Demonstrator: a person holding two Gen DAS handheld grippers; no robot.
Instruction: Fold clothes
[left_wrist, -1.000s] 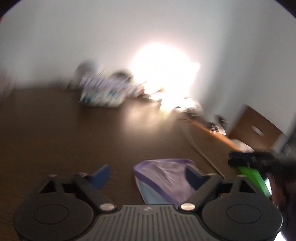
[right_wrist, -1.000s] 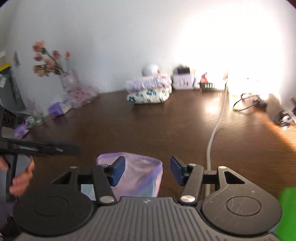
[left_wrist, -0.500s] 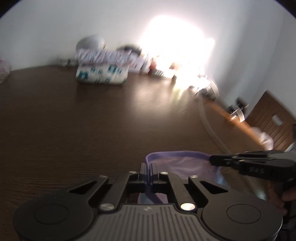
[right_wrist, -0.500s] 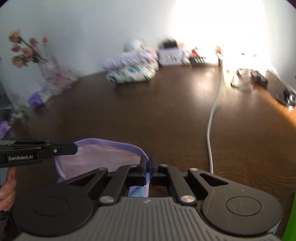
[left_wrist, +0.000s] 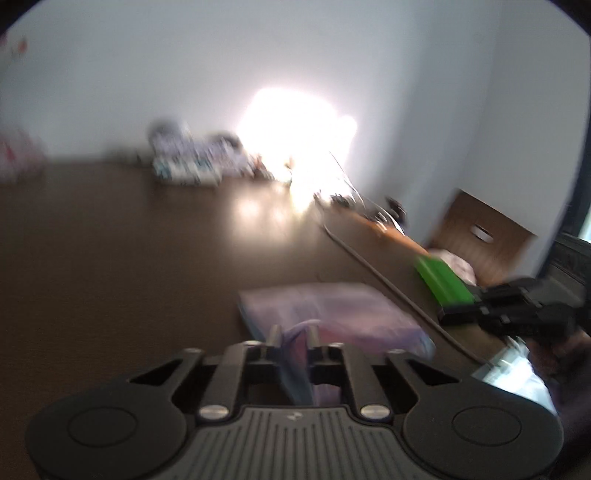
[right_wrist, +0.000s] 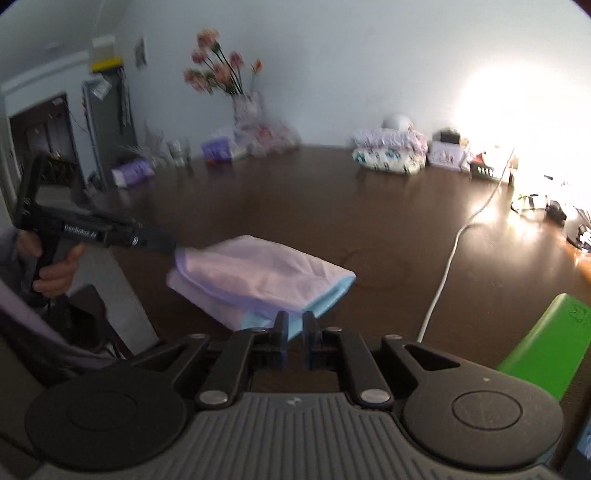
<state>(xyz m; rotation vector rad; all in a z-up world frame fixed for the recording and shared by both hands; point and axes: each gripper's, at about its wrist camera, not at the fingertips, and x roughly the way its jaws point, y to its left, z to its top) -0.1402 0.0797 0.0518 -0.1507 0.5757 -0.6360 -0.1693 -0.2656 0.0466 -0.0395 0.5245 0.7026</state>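
A folded lilac and light-blue garment (right_wrist: 258, 280) lies on the dark wooden table (right_wrist: 369, 229); it also shows blurred in the left wrist view (left_wrist: 328, 314). My left gripper (left_wrist: 293, 338) is shut on the garment's near edge; in the right wrist view its fingertips (right_wrist: 168, 245) touch the garment's left corner. My right gripper (right_wrist: 293, 325) stands at the garment's near blue edge with its jaws a narrow gap apart; whether cloth is pinched between them I cannot tell. In the left wrist view the right gripper's black and green body (left_wrist: 480, 302) sits to the right of the garment.
A pile of folded clothes (right_wrist: 388, 155) lies at the table's far side, next to boxes and small items in strong glare. A vase of flowers (right_wrist: 243, 110) and purple packets stand at the far left. A white cable (right_wrist: 450, 254) runs across the table on the right.
Both grippers have lifted and turned with the garment, which now lies doubled over in a thicker fold. The right jaws have parted slightly from fully shut.
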